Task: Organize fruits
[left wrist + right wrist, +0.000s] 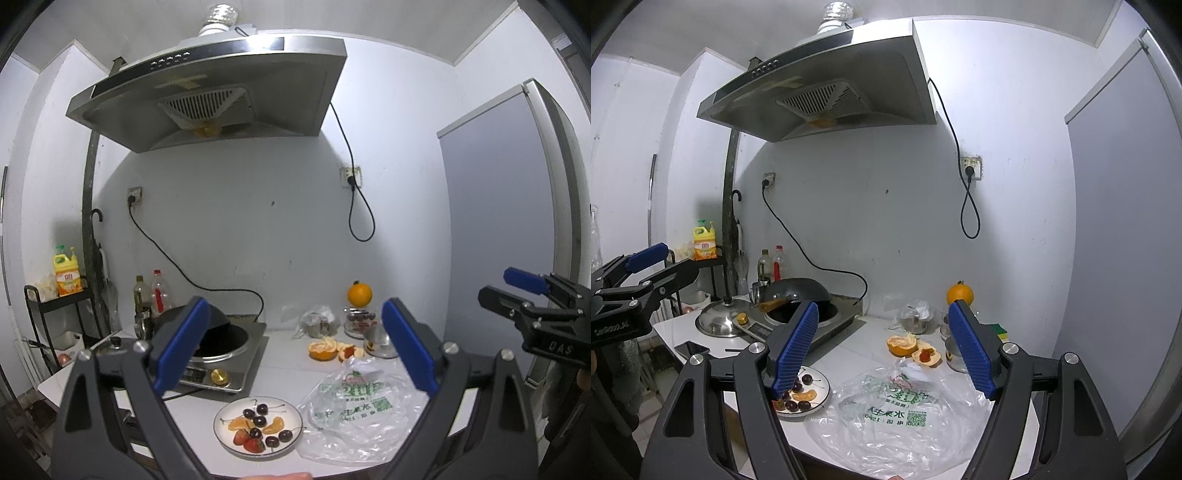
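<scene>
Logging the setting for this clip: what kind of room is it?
Most likely a small home kitchen: a range hood hangs over an induction cooker holding a wok, beside a fridge.

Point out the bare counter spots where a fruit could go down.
Bare white counter lies between the silver induction cooker, peeled orange and white fruit plate. Crowded: back right corner; the clear plastic bag covers the front right.

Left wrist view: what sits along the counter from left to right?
Induction cooker → plate of fruit → peeled orange → plastic bag.
</scene>
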The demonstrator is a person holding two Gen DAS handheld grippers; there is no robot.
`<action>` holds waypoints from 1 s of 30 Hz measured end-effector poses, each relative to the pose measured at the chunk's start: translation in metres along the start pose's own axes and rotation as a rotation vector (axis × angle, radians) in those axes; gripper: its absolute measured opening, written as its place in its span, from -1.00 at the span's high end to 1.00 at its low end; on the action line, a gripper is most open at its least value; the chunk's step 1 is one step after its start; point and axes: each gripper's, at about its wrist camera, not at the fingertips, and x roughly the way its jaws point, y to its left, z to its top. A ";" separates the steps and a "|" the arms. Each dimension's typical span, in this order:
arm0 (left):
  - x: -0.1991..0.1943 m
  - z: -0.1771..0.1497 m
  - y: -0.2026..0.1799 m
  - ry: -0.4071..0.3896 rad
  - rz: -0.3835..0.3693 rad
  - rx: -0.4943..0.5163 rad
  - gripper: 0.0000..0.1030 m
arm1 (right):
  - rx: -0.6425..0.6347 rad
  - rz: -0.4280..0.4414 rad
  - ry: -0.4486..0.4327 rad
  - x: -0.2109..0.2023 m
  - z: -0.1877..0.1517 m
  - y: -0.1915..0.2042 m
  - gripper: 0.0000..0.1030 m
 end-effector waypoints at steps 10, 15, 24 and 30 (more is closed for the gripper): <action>0.002 0.000 0.001 0.018 0.021 -0.011 -0.86 | -0.001 -0.003 0.001 0.000 0.000 0.000 -0.48; 0.005 -0.001 0.001 0.024 0.023 -0.013 -0.86 | -0.001 -0.004 0.004 0.001 -0.001 -0.001 -0.48; 0.007 -0.003 0.001 0.023 0.018 0.002 -0.86 | 0.000 -0.008 0.019 0.004 -0.004 -0.001 -0.48; 0.008 -0.005 0.002 0.023 0.008 0.012 -0.86 | 0.000 -0.009 0.022 0.006 -0.005 -0.001 -0.48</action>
